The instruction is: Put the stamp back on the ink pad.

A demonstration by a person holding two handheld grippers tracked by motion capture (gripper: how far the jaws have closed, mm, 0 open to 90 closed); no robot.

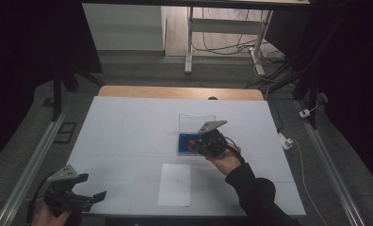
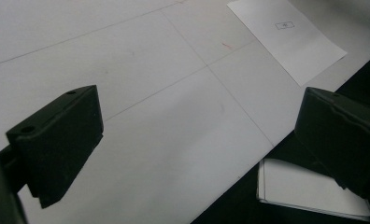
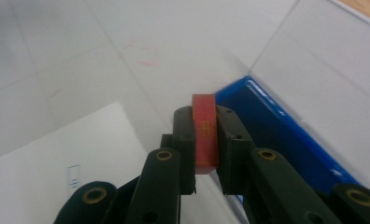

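Observation:
My right gripper (image 3: 205, 122) is shut on a small red block (image 3: 205, 135) with yellow marks, gripped by its flat sides and held above the table. In the high view that gripper (image 1: 194, 145) hangs over the left part of a blue tray (image 1: 183, 145), whose clear lid (image 1: 197, 122) stands upright behind it. The tray's blue edge (image 3: 286, 135) lies to the right of the block in the right gripper view. My left gripper (image 1: 96, 197) stands open near the table's front left corner, nothing between its black fingers (image 2: 61, 140).
A white sheet of paper (image 1: 174, 184) with a small printed mark lies in front of the tray, near the table's front edge. The same sheet (image 2: 288, 37) appears in the left gripper view. Below the table edge lies a stack of white paper (image 2: 309, 189).

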